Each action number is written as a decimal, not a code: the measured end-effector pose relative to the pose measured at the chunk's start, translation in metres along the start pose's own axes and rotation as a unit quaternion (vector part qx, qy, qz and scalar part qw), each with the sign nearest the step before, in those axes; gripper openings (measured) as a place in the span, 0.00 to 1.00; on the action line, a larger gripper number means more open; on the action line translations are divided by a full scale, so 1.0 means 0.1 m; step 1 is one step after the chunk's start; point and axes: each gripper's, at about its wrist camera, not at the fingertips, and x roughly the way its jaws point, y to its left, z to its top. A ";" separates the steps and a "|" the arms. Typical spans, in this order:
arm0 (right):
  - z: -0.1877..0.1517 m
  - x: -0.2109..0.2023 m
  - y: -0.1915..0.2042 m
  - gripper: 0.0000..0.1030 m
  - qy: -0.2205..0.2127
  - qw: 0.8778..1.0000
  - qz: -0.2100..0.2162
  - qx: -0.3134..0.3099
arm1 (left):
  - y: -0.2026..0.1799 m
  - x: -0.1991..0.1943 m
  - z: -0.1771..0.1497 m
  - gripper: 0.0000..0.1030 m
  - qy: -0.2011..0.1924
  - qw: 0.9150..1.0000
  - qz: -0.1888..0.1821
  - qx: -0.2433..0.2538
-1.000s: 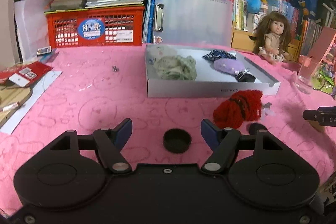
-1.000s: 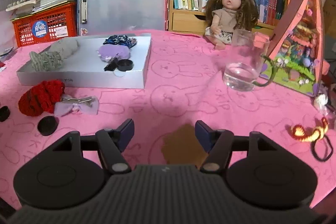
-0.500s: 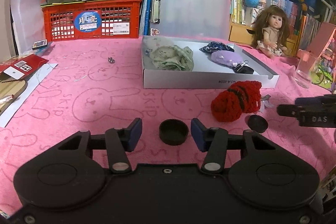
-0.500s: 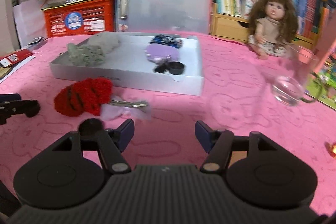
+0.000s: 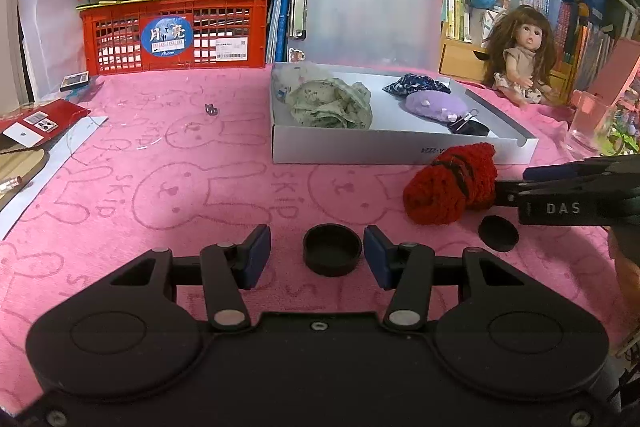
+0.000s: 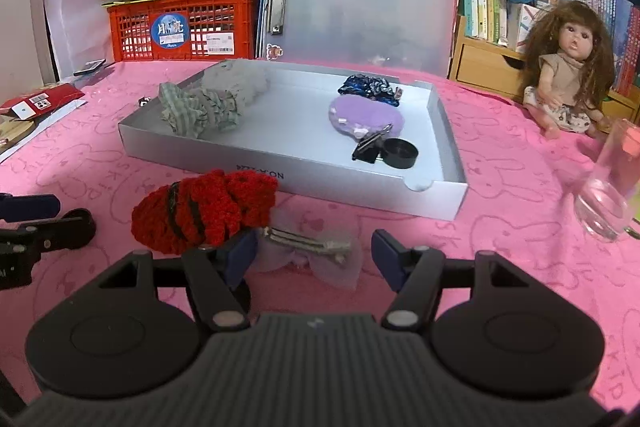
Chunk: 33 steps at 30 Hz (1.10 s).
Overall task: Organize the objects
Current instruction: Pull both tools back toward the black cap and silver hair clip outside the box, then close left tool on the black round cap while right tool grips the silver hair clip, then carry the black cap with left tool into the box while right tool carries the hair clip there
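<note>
A black round cap (image 5: 332,249) sits on the pink cloth between the open fingers of my left gripper (image 5: 316,255), untouched on both sides. A second black cap (image 5: 498,233) lies to its right, by a red knitted piece (image 5: 450,187). My right gripper (image 6: 310,254) is open around a pale lilac bow hair clip (image 6: 308,251) lying beside the red knitted piece (image 6: 206,215). The right gripper also shows in the left wrist view (image 5: 568,195). A grey shallow box (image 6: 440,197) holds green cloth, a purple pad, a dark scrunchie, a binder clip and a black cap.
A glass of water (image 6: 608,195) stands right of the box. A doll (image 6: 562,75) sits at the back right. A red crate (image 5: 176,31) with books, a clear clipboard (image 5: 364,15) and bookshelves line the back. Cards and paper (image 5: 36,131) lie at the left.
My left gripper narrowed around the black cap and moved closer to it. My right gripper swung left from the brown patch to the red knitted piece and the hair clip.
</note>
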 end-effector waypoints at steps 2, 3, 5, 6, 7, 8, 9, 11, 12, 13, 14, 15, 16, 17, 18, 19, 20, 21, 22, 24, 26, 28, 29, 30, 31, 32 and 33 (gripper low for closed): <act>0.01 0.03 0.00 0.74 0.003 1.000 0.001 0.006 | -0.01 0.01 -0.01 0.48 0.001 1.000 0.002 0.001; 0.00 0.04 0.00 0.74 0.004 1.000 0.002 0.009 | -0.02 0.01 -0.01 0.48 0.000 1.000 0.002 0.002; -0.01 0.03 -0.01 0.73 0.005 1.000 0.003 0.013 | -0.04 0.01 -0.02 0.48 0.000 1.000 0.001 0.005; -0.02 0.03 -0.01 0.68 0.006 1.000 0.005 0.015 | -0.04 0.02 -0.02 0.48 -0.001 1.000 0.001 0.005; -0.03 0.01 -0.02 0.65 0.007 1.000 0.009 0.018 | -0.04 0.02 -0.02 0.48 -0.001 1.000 0.001 0.006; -0.04 0.00 -0.03 0.60 0.007 1.000 0.011 0.021 | -0.04 0.02 -0.02 0.48 -0.001 1.000 0.002 0.006; -0.04 -0.02 -0.04 0.56 0.006 1.000 0.013 0.023 | -0.04 0.02 -0.02 0.48 -0.001 1.000 0.001 0.005; -0.06 -0.05 -0.05 0.48 0.005 1.000 0.011 0.026 | -0.04 0.02 -0.02 0.46 -0.001 1.000 0.003 0.004; -0.07 -0.07 -0.06 0.48 0.003 1.000 0.008 0.027 | -0.04 0.02 -0.02 0.39 -0.002 1.000 0.003 0.003; -0.08 -0.08 -0.07 0.48 0.001 1.000 0.006 0.029 | -0.04 0.02 -0.02 0.30 -0.002 1.000 0.002 0.003; -0.08 -0.10 -0.08 0.48 -0.001 1.000 0.005 0.030 | -0.04 0.03 -0.01 0.30 -0.001 1.000 0.001 0.002; -0.09 -0.12 -0.09 0.48 -0.003 1.000 0.004 0.030 | -0.04 0.02 -0.01 0.30 -0.001 1.000 0.000 0.000; -0.09 -0.14 -0.11 0.48 -0.004 1.000 0.002 0.031 | -0.04 0.02 -0.01 0.30 -0.001 1.000 -0.001 -0.001; -0.09 -0.16 -0.12 0.48 -0.006 0.999 0.000 0.031 | -0.04 0.02 -0.01 0.30 -0.002 1.000 -0.001 -0.002; -0.09 -0.18 -0.14 0.48 -0.007 0.999 -0.002 0.032 | -0.04 0.02 0.00 0.30 -0.002 1.000 0.000 -0.003; -0.09 -0.19 -0.15 0.48 -0.009 0.999 -0.004 0.033 | -0.04 0.01 0.00 0.30 -0.003 1.000 -0.001 -0.003; -0.09 -0.21 -0.17 0.48 -0.010 0.999 -0.006 0.035 | -0.04 0.01 0.00 0.30 -0.004 1.000 -0.002 -0.002; -0.09 -0.22 -0.18 0.48 -0.012 0.999 -0.007 0.036 | -0.05 0.00 0.01 0.30 -0.005 1.000 -0.003 -0.002; -0.08 -0.23 -0.20 0.48 -0.013 0.999 -0.009 0.038 | -0.05 -0.01 0.02 0.30 -0.007 1.000 -0.003 -0.001; -0.08 -0.25 -0.22 0.48 -0.015 0.999 -0.013 0.041 | -0.07 -0.02 0.05 0.30 -0.011 1.000 -0.005 0.002; -0.07 -0.26 -0.25 0.48 -0.017 0.999 -0.016 0.045 | -0.10 -0.03 0.09 0.30 -0.013 1.000 -0.004 0.005; -0.06 -0.27 -0.26 0.48 -0.017 0.999 -0.018 0.047 | -0.12 -0.02 0.12 0.30 -0.013 1.000 -0.001 0.008; -0.06 -0.27 -0.27 0.48 -0.017 0.999 -0.019 0.048 | -0.14 -0.02 0.14 0.30 -0.012 1.000 0.000 0.009; -0.06 -0.27 -0.27 0.48 -0.016 0.998 -0.021 0.049 | -0.15 -0.01 0.16 0.30 -0.011 1.000 0.000 0.009; -0.06 -0.27 -0.28 0.48 -0.016 0.998 -0.022 0.050 | -0.16 -0.01 0.17 0.30 -0.011 1.000 0.001 0.009; -0.06 -0.26 -0.28 0.48 -0.016 0.998 -0.023 0.051 | -0.17 0.00 0.19 0.30 -0.011 1.000 0.000 0.010; -0.06 -0.27 -0.28 0.48 -0.016 0.998 -0.023 0.052 | -0.18 0.00 0.20 0.30 -0.012 1.000 0.000 0.011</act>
